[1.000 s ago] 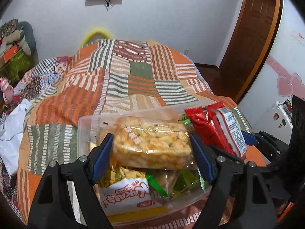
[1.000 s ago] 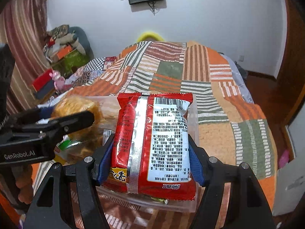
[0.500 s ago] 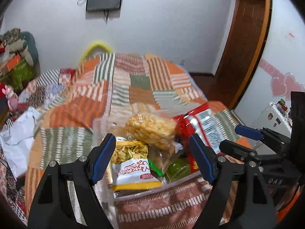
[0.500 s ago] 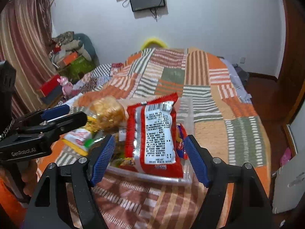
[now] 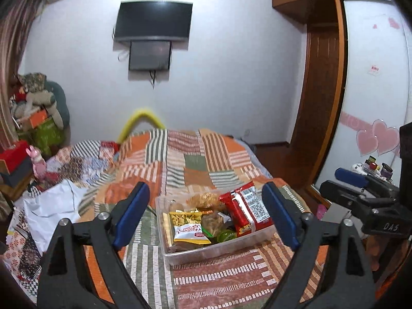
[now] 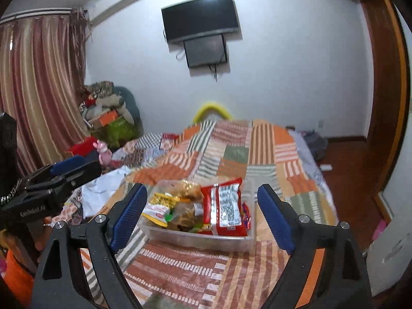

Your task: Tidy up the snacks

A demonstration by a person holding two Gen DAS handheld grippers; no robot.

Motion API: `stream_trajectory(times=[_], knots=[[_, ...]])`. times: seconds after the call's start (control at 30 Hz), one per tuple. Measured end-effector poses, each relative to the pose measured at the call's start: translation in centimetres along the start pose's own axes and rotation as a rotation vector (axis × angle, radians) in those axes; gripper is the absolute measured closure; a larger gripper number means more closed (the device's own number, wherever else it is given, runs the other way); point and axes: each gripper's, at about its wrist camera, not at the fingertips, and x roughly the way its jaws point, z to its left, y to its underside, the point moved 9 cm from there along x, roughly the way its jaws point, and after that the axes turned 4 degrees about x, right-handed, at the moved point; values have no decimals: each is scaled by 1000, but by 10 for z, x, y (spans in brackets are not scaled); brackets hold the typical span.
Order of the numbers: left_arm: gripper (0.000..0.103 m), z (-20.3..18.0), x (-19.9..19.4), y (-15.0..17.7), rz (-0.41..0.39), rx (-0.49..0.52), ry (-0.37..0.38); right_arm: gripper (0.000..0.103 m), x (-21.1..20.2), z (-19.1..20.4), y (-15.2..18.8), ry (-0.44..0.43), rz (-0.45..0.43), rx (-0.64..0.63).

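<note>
A clear plastic bin (image 5: 206,253) (image 6: 203,240) sits on the patchwork bedspread, filled with snack packs. A red packet (image 5: 248,209) (image 6: 224,209) leans at its right side, a clear bag of golden crackers (image 5: 206,198) (image 6: 186,189) lies at the back, and a white-and-yellow pack (image 5: 189,233) (image 6: 157,209) lies at the left. My left gripper (image 5: 206,217) hangs above and short of the bin, its jaws opening with nothing held. My right gripper (image 6: 202,213) does the same, jaws opening and bare.
The striped patchwork bedspread (image 5: 195,164) stretches to the far wall. White cloth (image 5: 51,208) and patterned fabric lie at the left. Boxes and stuffed items (image 6: 108,113) pile in the left corner. A wooden door frame (image 5: 319,118) stands at the right.
Both grippers let go of their packs, the crackers and the red packet, which now rest in the bin. Both then drew back and up, so the bin looks smaller.
</note>
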Motion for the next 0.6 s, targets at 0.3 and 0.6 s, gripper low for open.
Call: stream_trajectory(times=[0.3, 0.6], knots=[[3, -5, -32, -5, -72, -6, -21, 0, -19, 12, -6, 26, -77, -30], [1, -2, -37, -3, -98, -4, -50, 0, -24, 15, -3, 48, -88, -39]])
